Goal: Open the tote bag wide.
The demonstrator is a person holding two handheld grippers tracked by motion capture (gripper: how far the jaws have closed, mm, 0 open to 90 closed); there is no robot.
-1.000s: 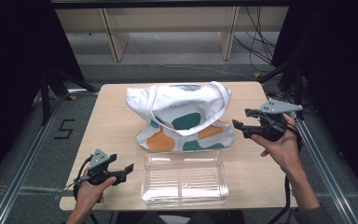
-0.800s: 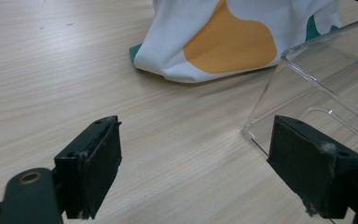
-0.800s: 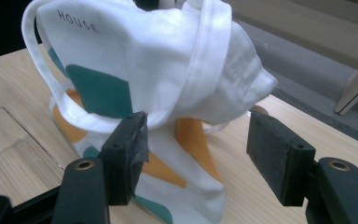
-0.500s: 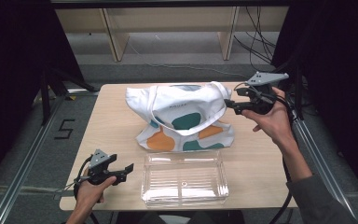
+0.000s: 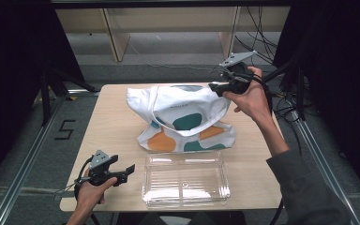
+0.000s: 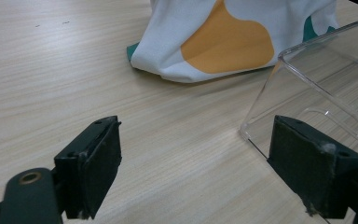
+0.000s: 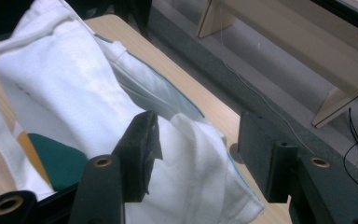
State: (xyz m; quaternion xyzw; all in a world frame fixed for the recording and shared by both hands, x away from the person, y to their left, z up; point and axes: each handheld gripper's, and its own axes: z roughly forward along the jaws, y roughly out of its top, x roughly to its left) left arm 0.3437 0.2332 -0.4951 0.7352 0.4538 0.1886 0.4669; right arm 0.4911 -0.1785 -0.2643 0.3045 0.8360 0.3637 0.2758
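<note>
A white cloth tote bag [image 5: 180, 117] with orange and teal blobs stands in the middle of the wooden table [image 5: 112, 126]. My right gripper [image 5: 215, 87] hovers open at the bag's upper right rim. In the right gripper view its jaws straddle the white rim [image 7: 200, 154], with cloth between them. My left gripper [image 5: 130, 169] rests open near the table's front left, beside a clear plastic box [image 5: 185, 178]. The left gripper view has the bag's orange patch [image 6: 228, 39] ahead and the box's corner [image 6: 317, 88] at right.
The clear box lies in front of the bag, near the table's front edge. Behind the table stand wooden shelf legs [image 5: 115, 40] and cables [image 5: 258, 44]. Metal frame rails [image 5: 23, 150] run along both sides. A "5" mark [image 5: 65, 130] is on the floor at left.
My right gripper has travelled from the table's right side up and back to the bag's upper right rim. The left gripper has stayed put.
</note>
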